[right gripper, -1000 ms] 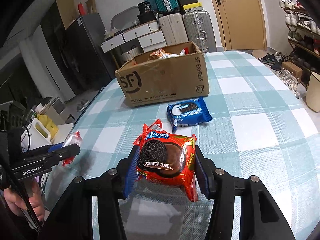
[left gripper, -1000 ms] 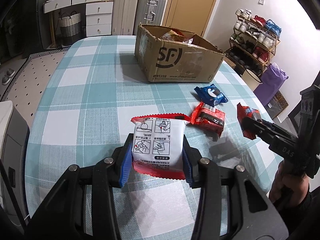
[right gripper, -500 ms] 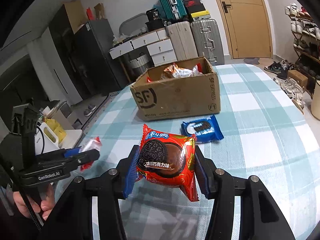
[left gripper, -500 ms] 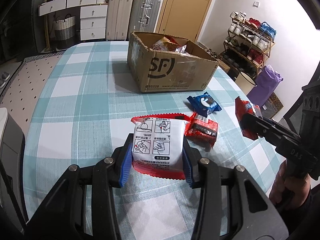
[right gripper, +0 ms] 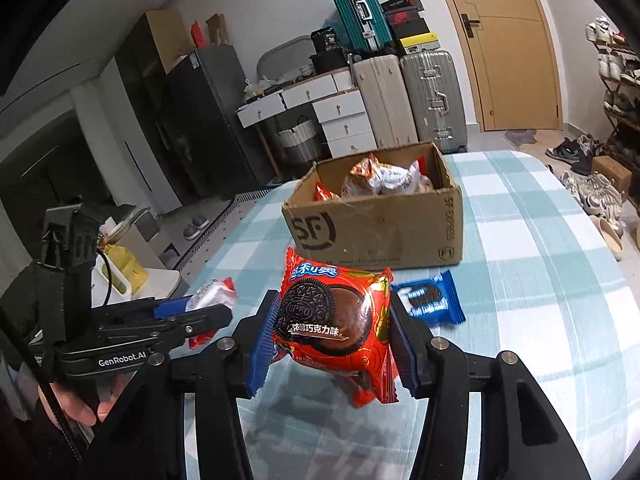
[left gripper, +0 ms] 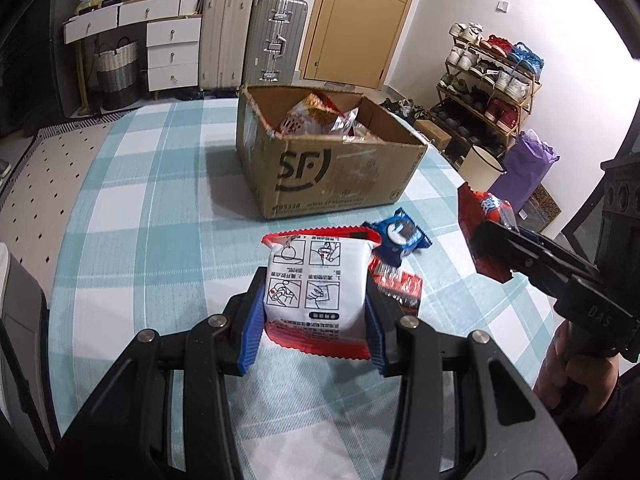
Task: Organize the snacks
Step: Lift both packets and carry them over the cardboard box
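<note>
My left gripper (left gripper: 316, 320) is shut on a white snack pack with red edges (left gripper: 316, 288), held above the checked table. My right gripper (right gripper: 332, 340) is shut on a red Oreo pack (right gripper: 332, 316), also lifted; it shows in the left wrist view (left gripper: 484, 232) at the right. An open SF cardboard box (left gripper: 332, 172) holding several snack packs stands ahead on the table, also seen in the right wrist view (right gripper: 380, 228). A blue Oreo pack (left gripper: 400, 236) and a red pack (left gripper: 400, 288) lie on the table between the box and the grippers.
The table has a teal checked cloth (left gripper: 140, 200). Suitcases (left gripper: 276, 40), white drawers (left gripper: 172, 52) and a door stand behind it. A shoe rack (left gripper: 492, 80) and a purple bag (left gripper: 524, 168) are off the right edge. A black cabinet (right gripper: 192, 120) stands at the left.
Both grippers have risen and moved toward the box with their packs still held. The box now looks nearer and its inside shows more.
</note>
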